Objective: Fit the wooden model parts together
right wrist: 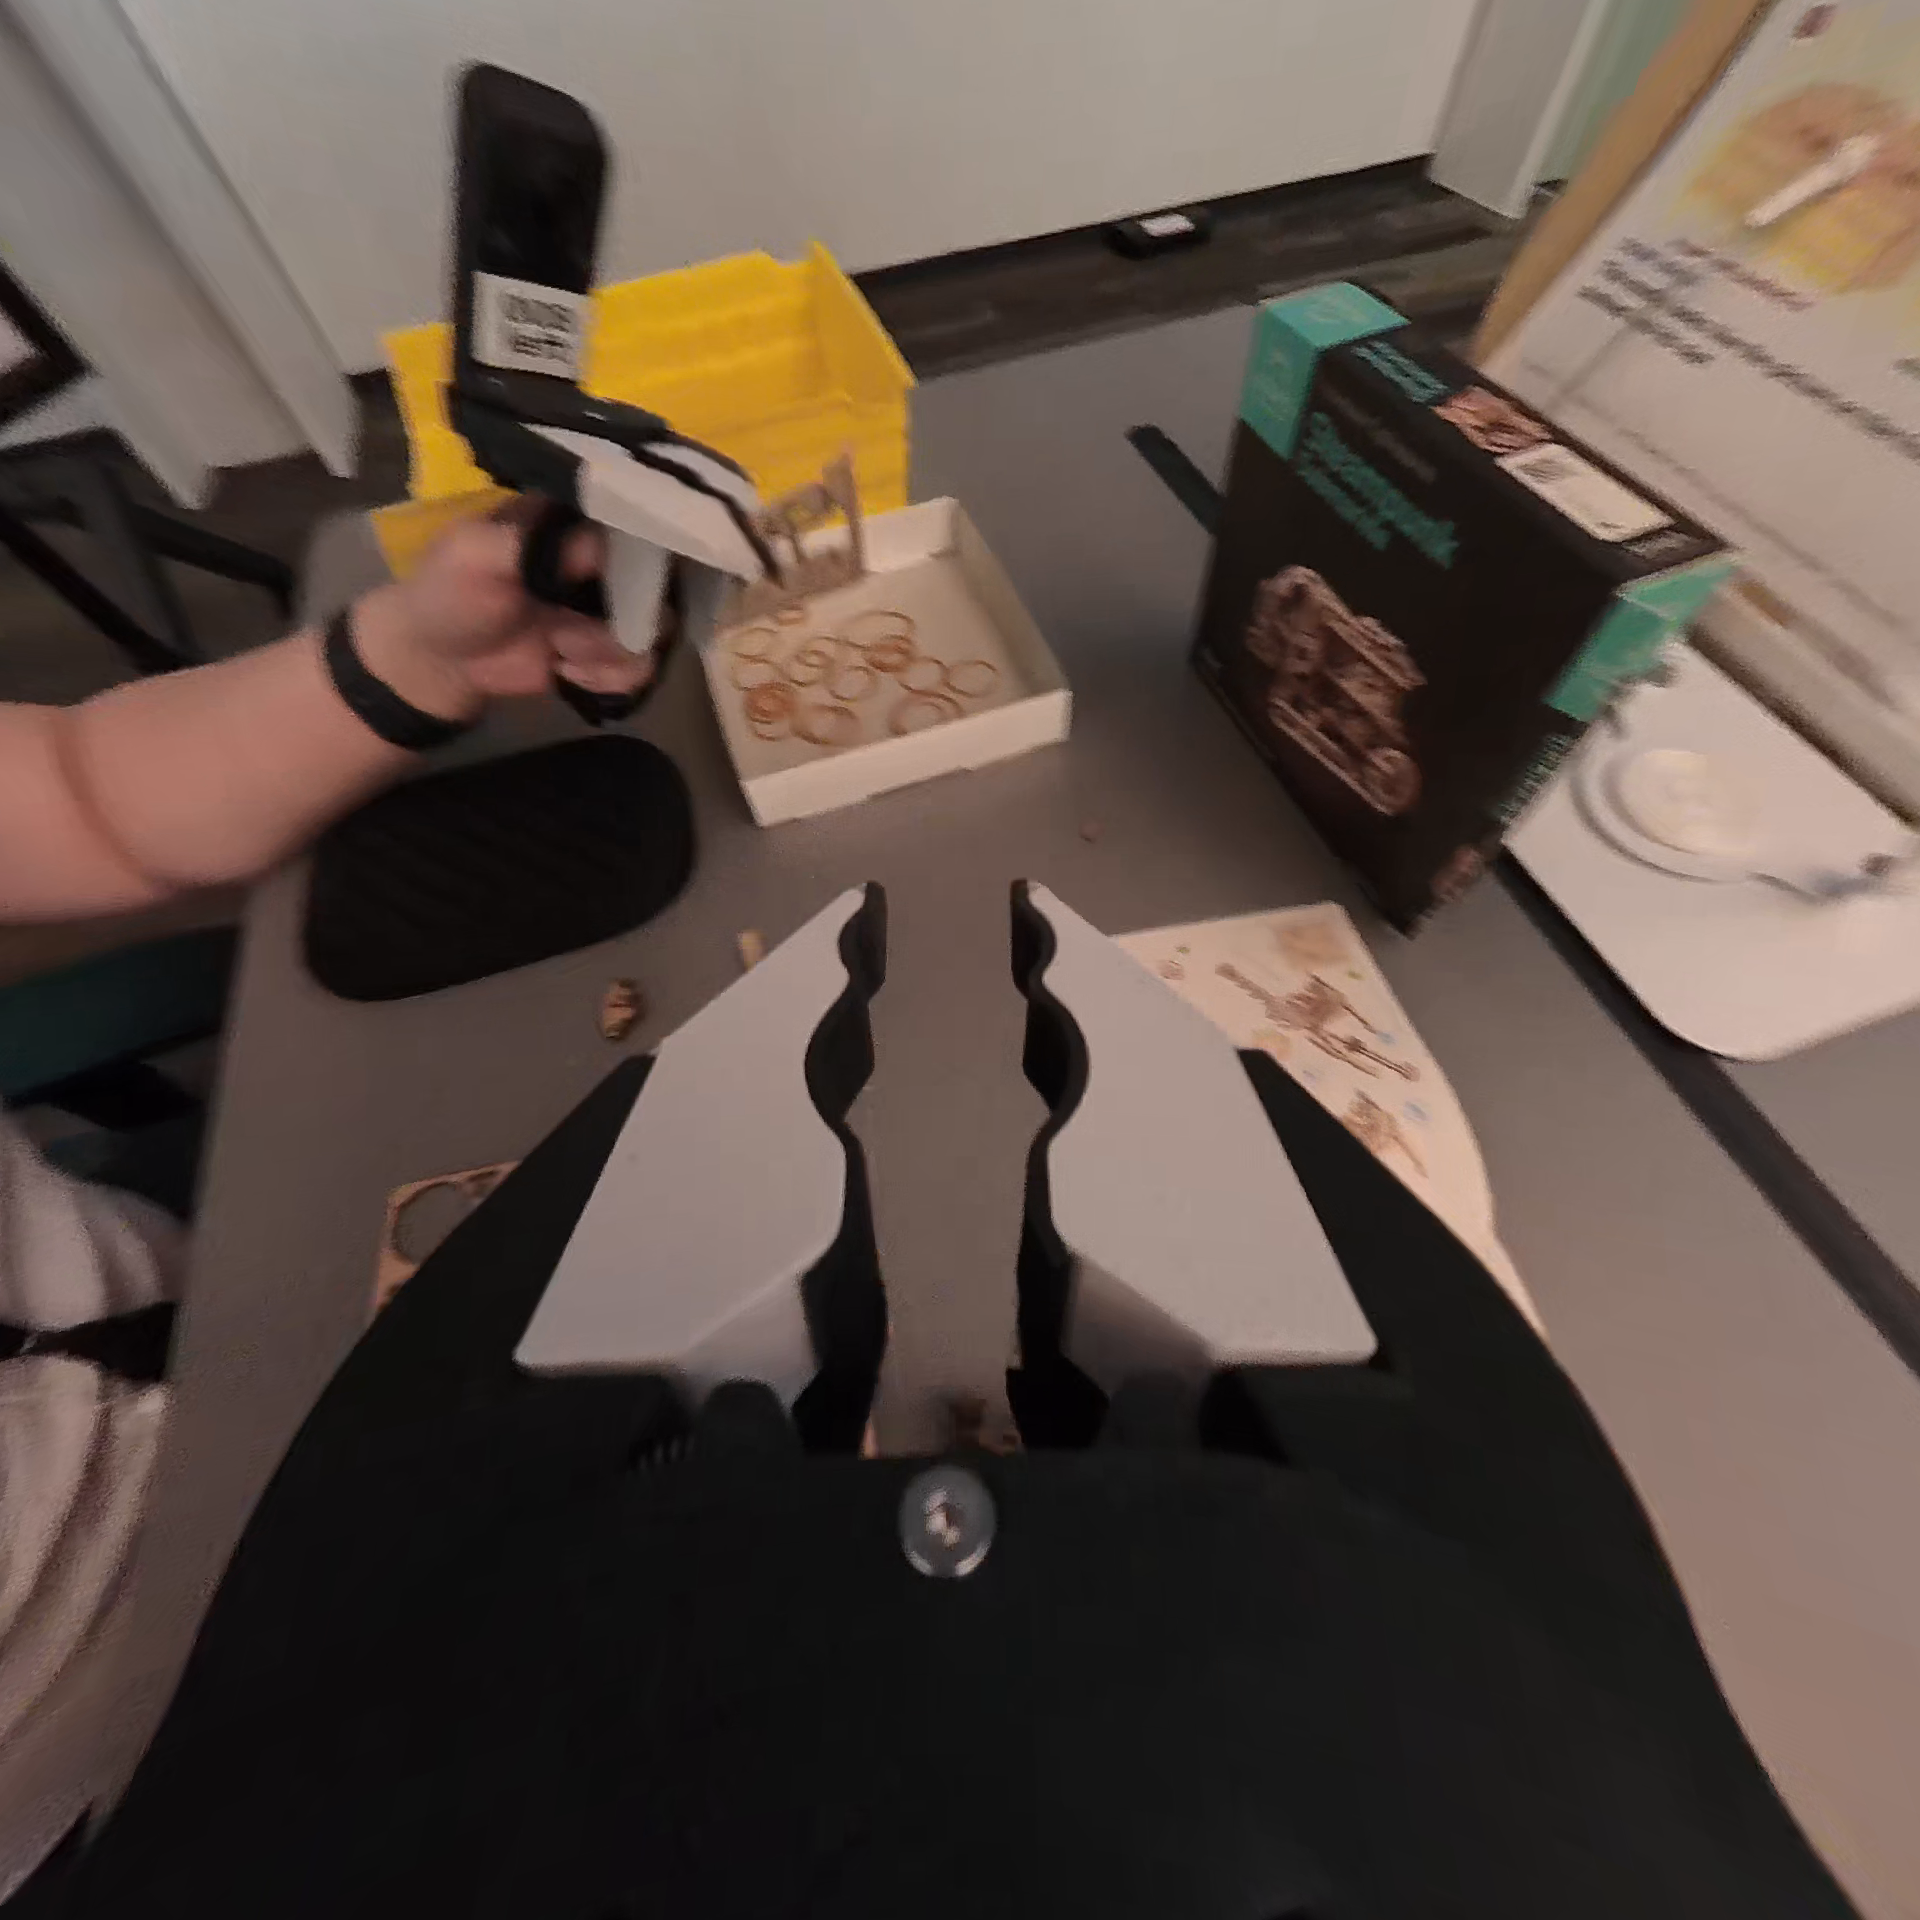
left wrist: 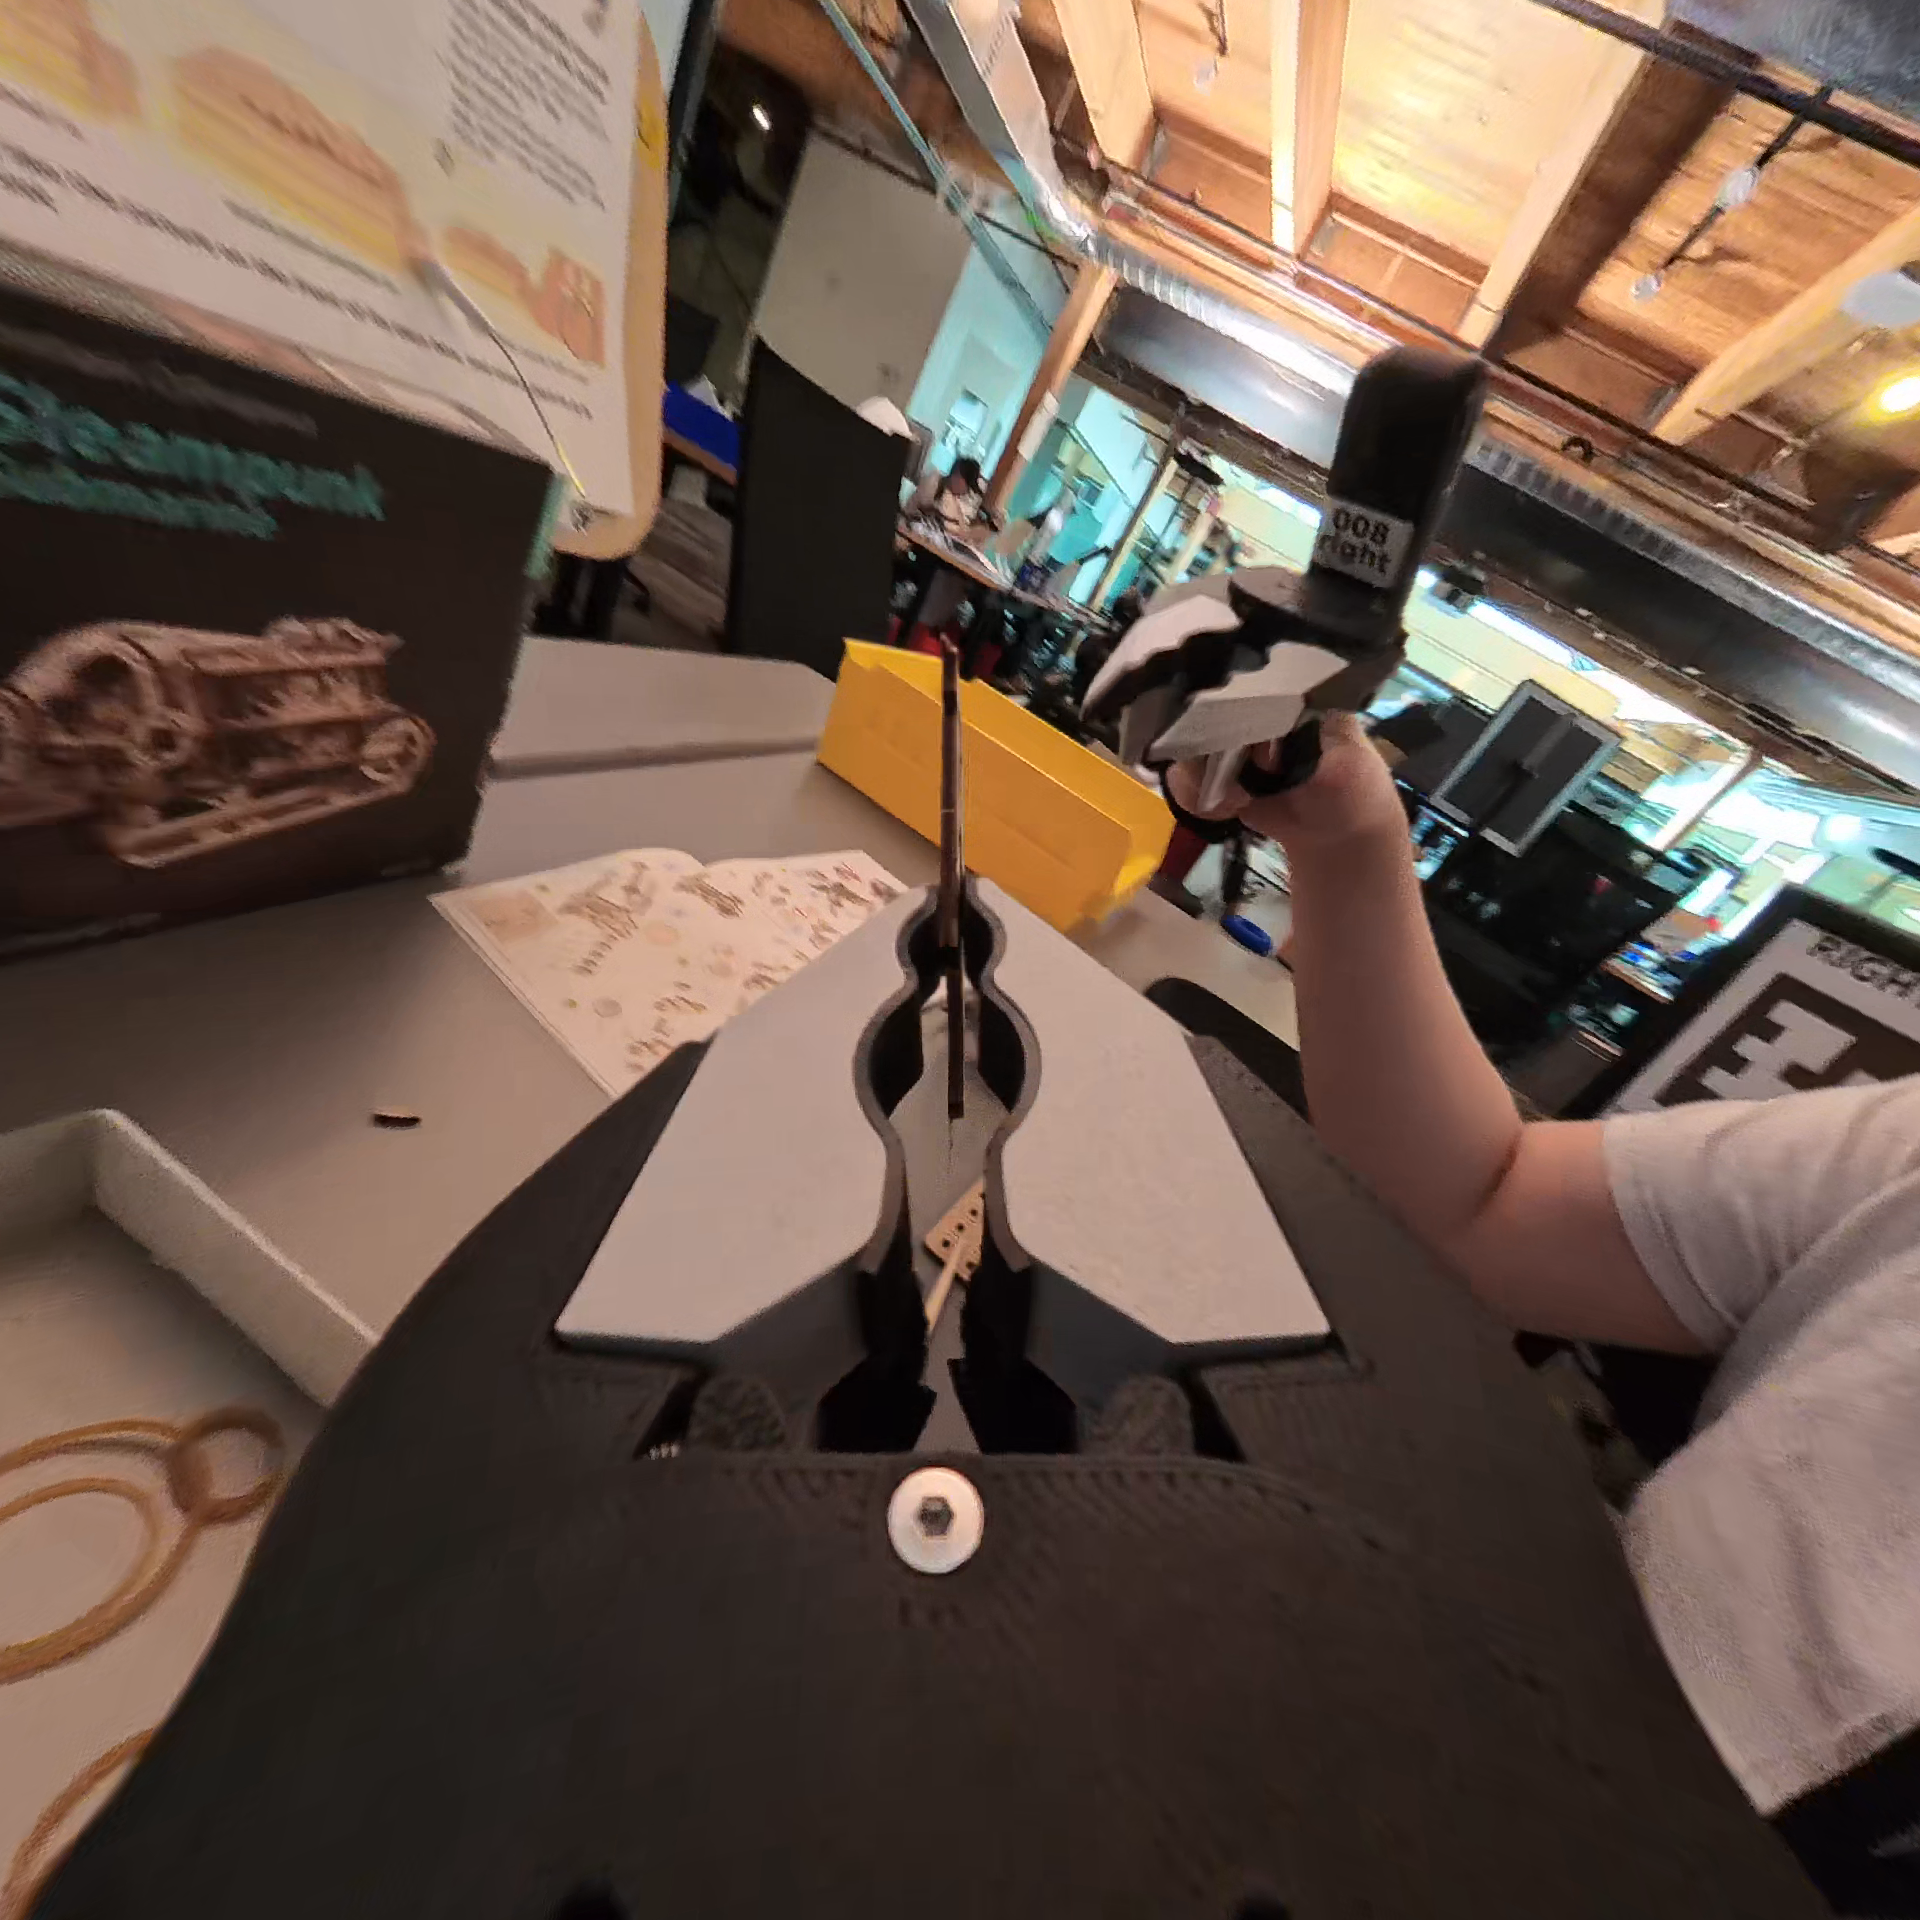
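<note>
My left gripper (left wrist: 951,914) is clamped on a flat wooden part (left wrist: 950,790), seen edge-on, standing up out of the fingers toward 12 o'clock. From the right wrist view it reads as a small openwork frame (right wrist: 816,530) held above the near rim of the white tray (right wrist: 1023,686) of rubber bands (right wrist: 852,665).

My right gripper (right wrist: 948,914) is empty, fingers apart over the bare counter (right wrist: 935,790).

Progress, as I judge it: early. One piece is in hand, nothing mated to it. Loose wooden bits (right wrist: 621,1010) lie at 10 o'clock of my right fingers, and a cut-out sheet (right wrist: 436,1205) at 8 o'clock, half hidden. Instruction sheet (right wrist: 1340,1029) at 2 o'clock, model box (right wrist: 1382,665) beyond it, yellow bin (right wrist: 748,353) at the far edge.

Left to do: fetch the partner piece with the right, align, press home.
</note>
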Available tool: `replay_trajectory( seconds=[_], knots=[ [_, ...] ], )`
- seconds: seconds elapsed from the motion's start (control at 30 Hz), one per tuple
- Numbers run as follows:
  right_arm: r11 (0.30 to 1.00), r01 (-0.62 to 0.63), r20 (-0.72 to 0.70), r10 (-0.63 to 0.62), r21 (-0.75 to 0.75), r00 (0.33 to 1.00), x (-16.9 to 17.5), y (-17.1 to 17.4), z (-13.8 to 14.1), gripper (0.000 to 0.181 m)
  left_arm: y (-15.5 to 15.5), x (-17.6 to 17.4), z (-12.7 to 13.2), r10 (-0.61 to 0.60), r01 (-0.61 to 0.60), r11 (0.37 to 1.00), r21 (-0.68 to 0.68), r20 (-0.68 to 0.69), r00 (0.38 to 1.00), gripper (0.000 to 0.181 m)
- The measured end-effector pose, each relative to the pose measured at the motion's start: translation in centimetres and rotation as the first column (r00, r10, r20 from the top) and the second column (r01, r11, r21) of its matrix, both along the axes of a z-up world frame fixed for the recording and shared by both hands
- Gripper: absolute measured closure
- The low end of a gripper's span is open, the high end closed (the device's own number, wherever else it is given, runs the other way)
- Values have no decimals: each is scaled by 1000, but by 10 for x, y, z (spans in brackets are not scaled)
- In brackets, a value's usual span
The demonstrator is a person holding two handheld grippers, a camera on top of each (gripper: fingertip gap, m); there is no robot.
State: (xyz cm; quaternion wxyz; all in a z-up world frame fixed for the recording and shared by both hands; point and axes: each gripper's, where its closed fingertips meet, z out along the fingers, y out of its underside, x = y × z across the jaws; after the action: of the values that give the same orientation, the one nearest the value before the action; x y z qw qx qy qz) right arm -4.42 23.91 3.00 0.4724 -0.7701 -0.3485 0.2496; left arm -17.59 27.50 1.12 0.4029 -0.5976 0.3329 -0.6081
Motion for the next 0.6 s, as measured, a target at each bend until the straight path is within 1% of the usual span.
replay_trajectory(
  seconds=[0.07,0.1,0.17,0.2,0.27,0.33,0.4,0.47,0.53,0.6],
  knots=[
    [998,64,-10,-64,1,998,8,10,-1,160,9,-8,6,68,-68,997,31,14,998,181],
    [997,82,-48,-82,-6,996,5,16,0,160,12,-12,9,91,-92,995,43,25,995,181],
    [991,127,-133,-132,-41,982,-8,33,-4,161,17,-19,15,129,-132,990,54,62,990,181],
    [988,143,-150,-152,-66,977,-19,42,-11,163,19,-21,18,142,-147,988,55,80,987,181],
    [981,171,-112,-181,-91,977,-44,61,-40,164,23,-25,19,160,-166,984,58,92,983,181],
    [972,202,-7,-205,-120,979,-61,82,-82,165,25,-27,19,169,-175,982,67,89,982,181],
    [967,195,34,-192,-165,981,-77,98,-111,168,28,-29,19,186,-193,979,71,91,978,181],
    [965,199,69,-190,-169,979,-86,112,-127,170,30,-30,17,190,-196,978,66,83,978,181],
    [963,216,142,-194,-163,971,-88,125,-143,170,33,-31,15,201,-206,976,65,78,976,181],
    [962,191,134,-167,-196,977,-98,131,-151,170,33,-32,16,197,-202,978,58,81,977,181]
  ],
)
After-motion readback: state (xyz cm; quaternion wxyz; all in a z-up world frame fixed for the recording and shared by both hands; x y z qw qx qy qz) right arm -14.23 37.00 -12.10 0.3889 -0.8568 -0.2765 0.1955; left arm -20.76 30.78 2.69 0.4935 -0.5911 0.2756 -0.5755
